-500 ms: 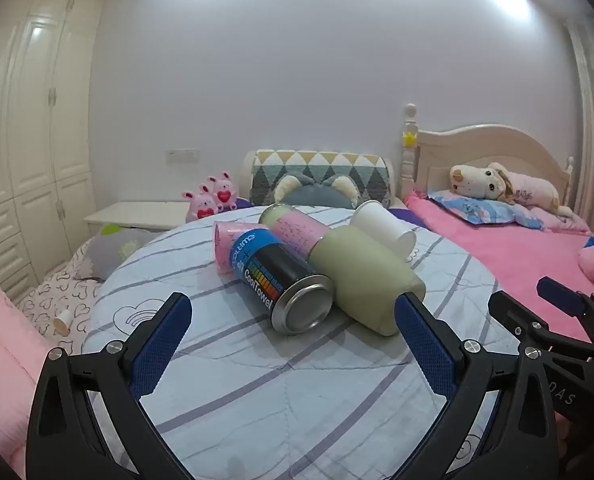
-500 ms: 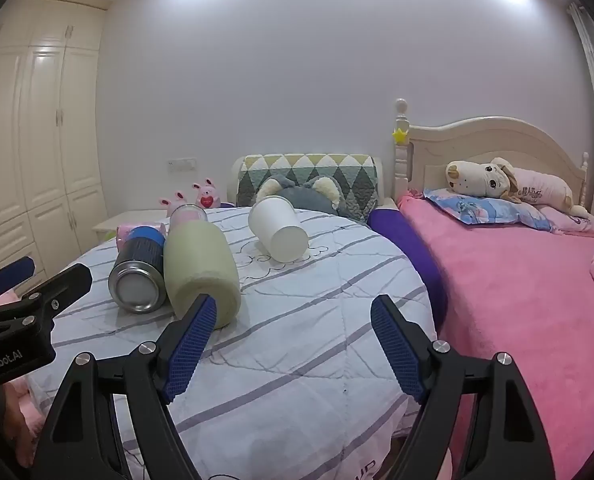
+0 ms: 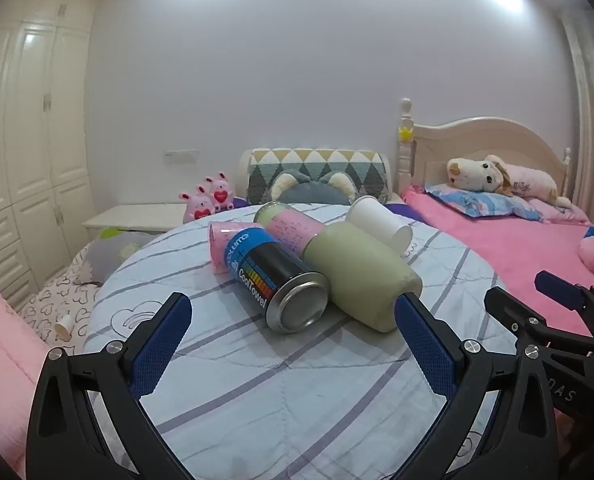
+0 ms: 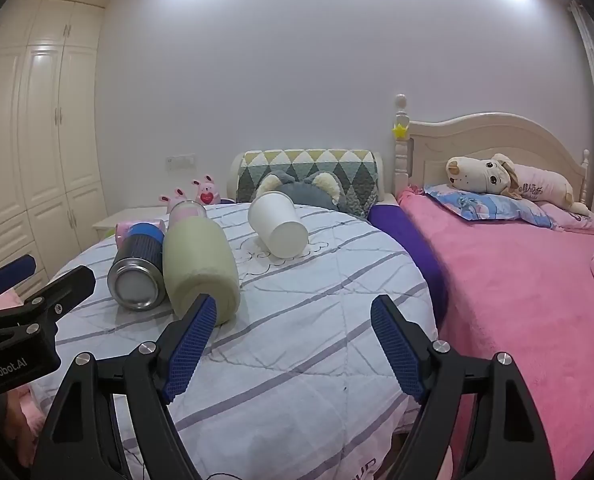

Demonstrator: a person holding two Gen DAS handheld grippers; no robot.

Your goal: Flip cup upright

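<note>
Where the striped cloth (image 4: 297, 344) covers the round table, the white cup (image 4: 277, 226) lies on its side, its open mouth turned toward the right wrist camera and slightly down onto the cloth, its narrower base pointing toward the far edge. It is a plain, matte white paper-type cup with a thin rolled rim and no print that can be seen. From the left wrist view the cup (image 3: 379, 220) shows only partly, behind the pale green cylinder (image 3: 361, 276).

Just left of the cup, a little apart from it, the pale green cylinder (image 4: 201, 264) lies on its side too. Touching that cylinder's far side from the cup is a blue and black can (image 4: 139, 268) marked "CoolTowel", metal end toward the cameras. Beyond the can, farther from the cup, lie a pink and green tube (image 3: 289, 226) and a pink roll (image 3: 221, 246).

The right gripper (image 4: 295, 320) hovers over the cloth nearer the camera than the cup, jaws spread wide and empty. The left gripper (image 3: 293, 324) is spread wide as well, holding nothing, with the can and cylinder beyond its fingers.

Past the cup, beyond the table, sits a triangle-patterned cushion (image 4: 309, 172); to the cup's right a pink bed (image 4: 517, 280) carries a plush dog (image 4: 497, 176).
</note>
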